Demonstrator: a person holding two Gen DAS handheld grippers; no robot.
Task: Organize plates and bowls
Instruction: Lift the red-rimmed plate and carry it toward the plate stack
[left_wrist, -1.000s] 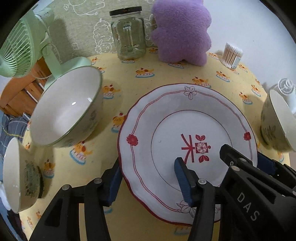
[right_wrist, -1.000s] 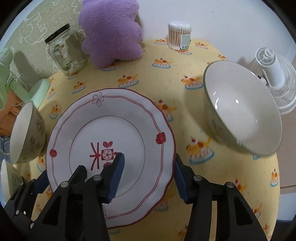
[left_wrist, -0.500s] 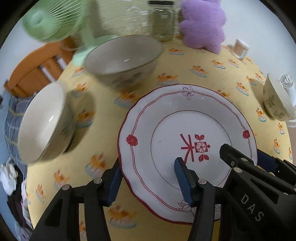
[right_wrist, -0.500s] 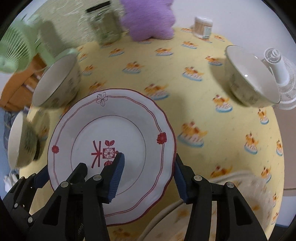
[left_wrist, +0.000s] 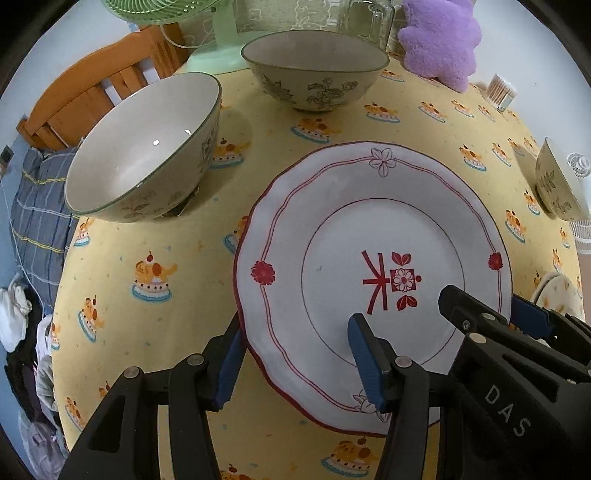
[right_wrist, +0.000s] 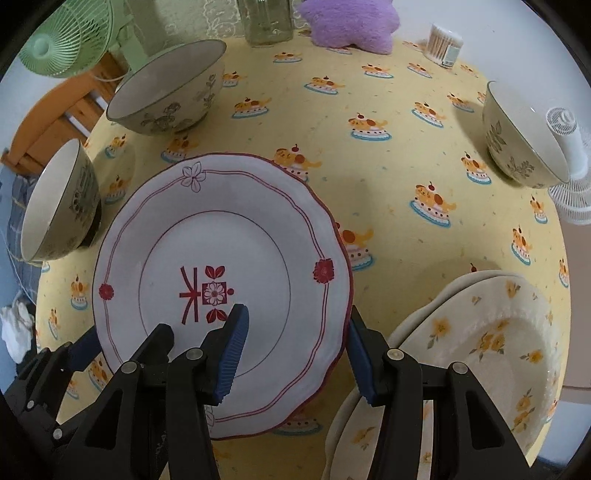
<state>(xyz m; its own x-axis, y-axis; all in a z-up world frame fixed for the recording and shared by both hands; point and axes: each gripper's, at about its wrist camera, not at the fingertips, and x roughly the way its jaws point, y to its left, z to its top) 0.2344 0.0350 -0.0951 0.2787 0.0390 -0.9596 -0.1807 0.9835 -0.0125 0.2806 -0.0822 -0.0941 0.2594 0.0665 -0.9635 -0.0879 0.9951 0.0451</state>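
We see both wrist views over a round table covered with a yellow cloth (left_wrist: 177, 206) printed with cake motifs.

The left gripper (left_wrist: 295, 365) and the right gripper (right_wrist: 295, 354) each clamp opposite sides of one plate (left_wrist: 373, 280), white with a red scalloped border and a red emblem near its centre. On each gripper, one blue-padded finger lies on the plate's upper face and the other sits against or under its outer rim, so the fingers are closed on the plate from both sides. From the right wrist the same plate (right_wrist: 221, 280) appears above the cloth, just to the left of a stack of cream plates (right_wrist: 491, 339) with yellow flowers, which lies at the near right edge of the table. We cannot tell whether the red-bordered plate touches the cloth.

Three bowls with leaf patterns stand on the cloth. One bowl (left_wrist: 144, 162) lies tilted toward the left edge; a second bowl (left_wrist: 314, 70) stands upright farther back; a third bowl (right_wrist: 517, 136) sits on the right side, near a small white fan (right_wrist: 569, 155).

At the back we see a green fan (right_wrist: 62, 40), a glass jar (right_wrist: 266, 18), a purple plush toy (right_wrist: 351, 22) and a tub of cotton swabs (right_wrist: 443, 44).
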